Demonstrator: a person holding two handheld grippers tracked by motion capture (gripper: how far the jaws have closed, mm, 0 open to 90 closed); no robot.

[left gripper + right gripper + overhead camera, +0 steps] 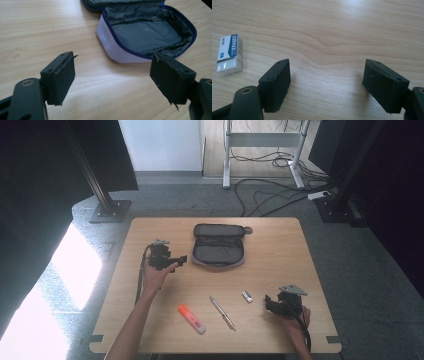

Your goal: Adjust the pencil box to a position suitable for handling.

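Near the counter's right front corner, the right hand-held gripper [270, 303] is gaping empty beside the eraser [247, 296], ready to grab it. Left hand-held gripper [181, 259] is hovering open, facing the unzipped pencil case [218, 247].

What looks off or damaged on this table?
Nothing is spilled or broken. The grey fabric pencil case with blue zip trim lies unzipped, with nothing visible inside it. The left hand-held gripper has frayed black pad edges. The orange highlighter, silver pen and white eraser lie loose.

Wooden table [280, 245] on grey carpet [380, 270]; black curtains [30, 195]; tangled cables [270, 195]; sunlight patch [75, 265].
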